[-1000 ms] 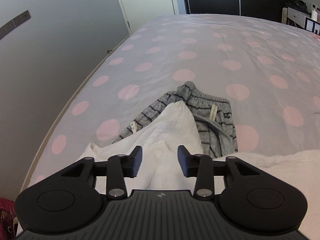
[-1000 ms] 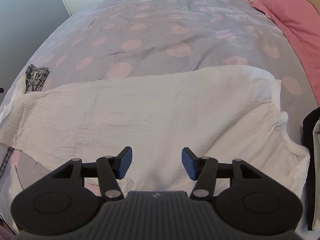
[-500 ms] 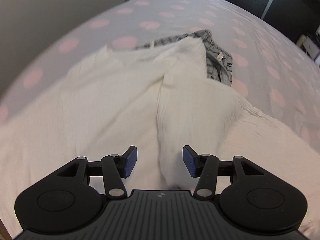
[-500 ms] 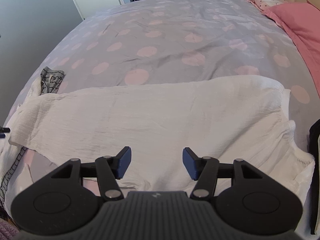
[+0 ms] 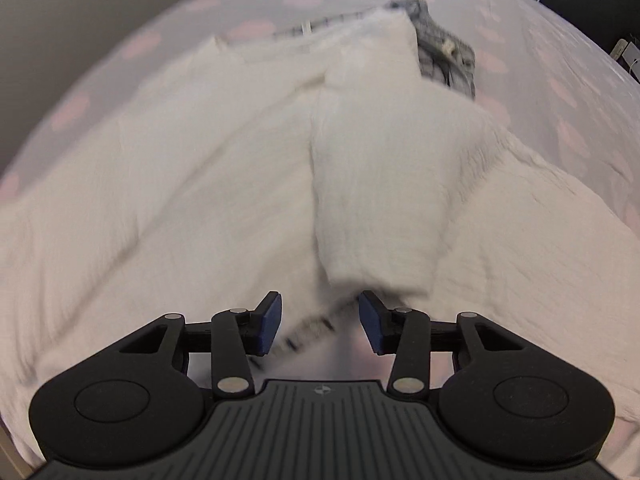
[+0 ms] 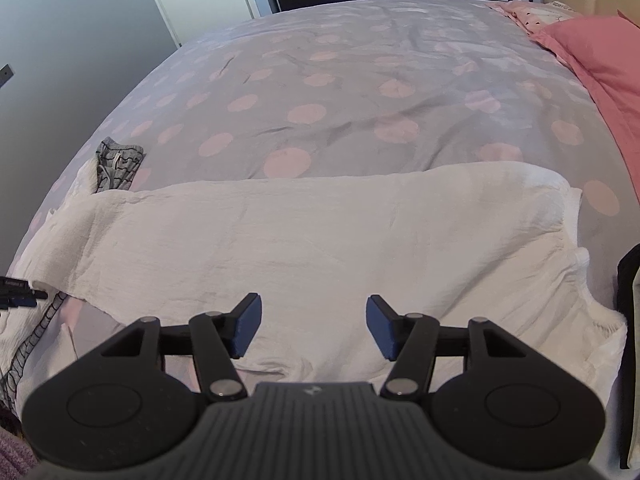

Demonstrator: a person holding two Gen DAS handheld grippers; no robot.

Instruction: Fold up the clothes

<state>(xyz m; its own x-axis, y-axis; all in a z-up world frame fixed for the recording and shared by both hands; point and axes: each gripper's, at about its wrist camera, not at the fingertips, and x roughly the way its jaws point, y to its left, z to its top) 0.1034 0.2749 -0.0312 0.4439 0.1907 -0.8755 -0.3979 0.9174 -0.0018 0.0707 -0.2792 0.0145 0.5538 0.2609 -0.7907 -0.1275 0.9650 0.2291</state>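
Observation:
A white crinkled garment (image 6: 320, 240) lies spread across the near part of the bed. In the left wrist view it (image 5: 200, 184) fills the frame, with one folded-over strip (image 5: 380, 184) running down the middle toward me. My left gripper (image 5: 319, 326) is open and empty, just above the near end of that strip. My right gripper (image 6: 313, 328) is open and empty, over the garment's near edge. A grey striped garment (image 5: 444, 56) lies bunched at the far end of the white one; it also shows in the right wrist view (image 6: 118, 164).
The bed has a grey cover with pink dots (image 6: 360, 92). Pink pillows (image 6: 600, 52) lie at the right. A dark garment (image 6: 628, 320) sits at the right edge. A wall (image 6: 60, 40) runs along the bed's left side.
The left gripper has pulled back and tilted down over the white garment, so the strip's near end now sits just ahead of its fingers. The right gripper has drawn back a little.

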